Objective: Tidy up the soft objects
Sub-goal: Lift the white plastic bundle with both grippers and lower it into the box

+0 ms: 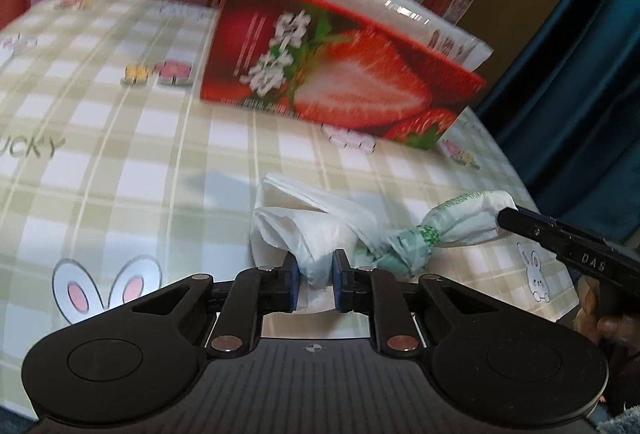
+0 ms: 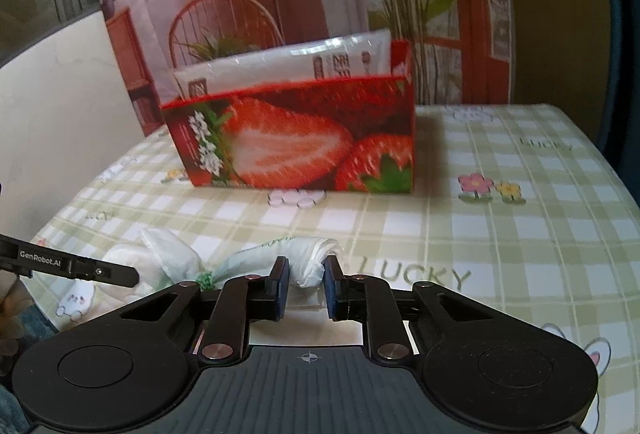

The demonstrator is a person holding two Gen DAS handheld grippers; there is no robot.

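- The knotted plastic bag (image 1: 340,230) sits low centre in both views, on the checked tablecloth (image 1: 120,154) in front of the strawberry box (image 1: 340,74).
- Left gripper (image 1: 315,280) is pinched tight on the bag's white end.
- Right gripper (image 2: 306,284) is clamped on the other end.
- It's probably feather-light, crinkly and slippery, so grab the bunched ends or the green knot.

A knotted white-and-green plastic bag (image 1: 360,230) lies on the tablecloth, one end pinched in each gripper's jaws.
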